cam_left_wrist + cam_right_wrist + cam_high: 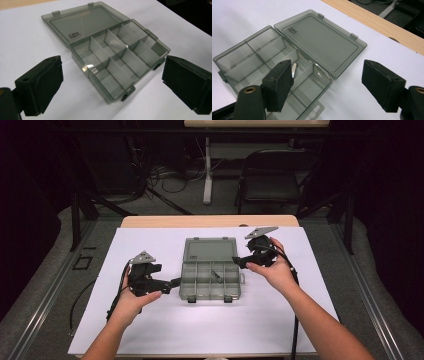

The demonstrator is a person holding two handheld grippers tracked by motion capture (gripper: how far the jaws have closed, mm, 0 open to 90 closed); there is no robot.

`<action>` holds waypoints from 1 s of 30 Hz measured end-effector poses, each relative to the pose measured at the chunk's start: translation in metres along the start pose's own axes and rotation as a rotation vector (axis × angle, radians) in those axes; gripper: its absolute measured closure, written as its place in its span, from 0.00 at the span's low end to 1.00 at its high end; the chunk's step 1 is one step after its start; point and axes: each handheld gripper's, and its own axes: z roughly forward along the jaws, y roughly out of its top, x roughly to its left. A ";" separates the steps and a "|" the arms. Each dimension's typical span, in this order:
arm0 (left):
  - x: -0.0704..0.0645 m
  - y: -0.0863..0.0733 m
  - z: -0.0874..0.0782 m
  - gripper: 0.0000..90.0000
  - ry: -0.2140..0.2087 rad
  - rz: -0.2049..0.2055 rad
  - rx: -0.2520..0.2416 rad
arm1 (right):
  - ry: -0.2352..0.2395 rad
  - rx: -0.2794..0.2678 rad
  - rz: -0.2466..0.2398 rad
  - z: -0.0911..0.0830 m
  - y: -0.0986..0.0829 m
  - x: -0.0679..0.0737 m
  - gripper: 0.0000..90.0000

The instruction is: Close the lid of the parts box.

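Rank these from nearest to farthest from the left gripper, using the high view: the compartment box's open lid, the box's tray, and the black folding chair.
From the left gripper:
1. Tray, just right of its jaws.
2. Open lid, lying flat behind the tray.
3. Black folding chair, on the floor beyond the table's far edge.

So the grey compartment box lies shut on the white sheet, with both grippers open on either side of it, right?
Not quite: the box is open, its lid folded back flat on the white sheet, as the high view shows. The left gripper and right gripper are indeed open on either side of it.
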 end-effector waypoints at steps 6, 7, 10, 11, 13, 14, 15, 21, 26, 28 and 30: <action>0.001 0.014 0.008 0.16 0.009 0.017 -0.013 | -0.022 0.019 -0.002 0.005 0.012 -0.004 0.27; 0.001 0.016 0.009 0.17 0.011 0.010 -0.017 | -0.023 0.020 0.000 0.006 0.014 -0.004 0.27; 0.003 0.020 0.012 0.17 0.007 0.008 -0.020 | -0.030 0.033 -0.001 0.008 0.021 -0.007 0.28; 0.003 0.022 0.013 0.17 0.009 0.007 -0.026 | -0.030 0.033 -0.001 0.008 0.021 -0.007 0.28; 0.005 0.025 0.015 0.19 0.011 0.002 -0.032 | -0.030 0.043 0.001 0.011 0.027 -0.010 0.28; 0.005 0.027 0.016 0.20 0.012 0.001 -0.032 | -0.027 0.042 0.011 0.012 0.029 -0.012 0.28; 0.006 0.028 0.018 0.22 0.010 -0.001 -0.030 | -0.028 0.047 0.011 0.014 0.031 -0.013 0.28; 0.011 0.034 0.026 0.29 0.045 -0.005 -0.021 | -0.044 0.056 0.023 0.020 0.041 -0.018 0.28; 0.016 0.032 0.031 0.35 0.085 -0.014 -0.012 | -0.056 0.071 0.032 0.032 0.052 -0.022 0.28; 0.017 0.031 0.032 0.37 0.086 -0.019 -0.012 | -0.059 0.075 0.037 0.037 0.053 -0.022 0.28; 0.019 0.028 0.033 0.38 0.088 -0.023 -0.009 | -0.057 0.082 0.042 0.039 0.054 -0.022 0.28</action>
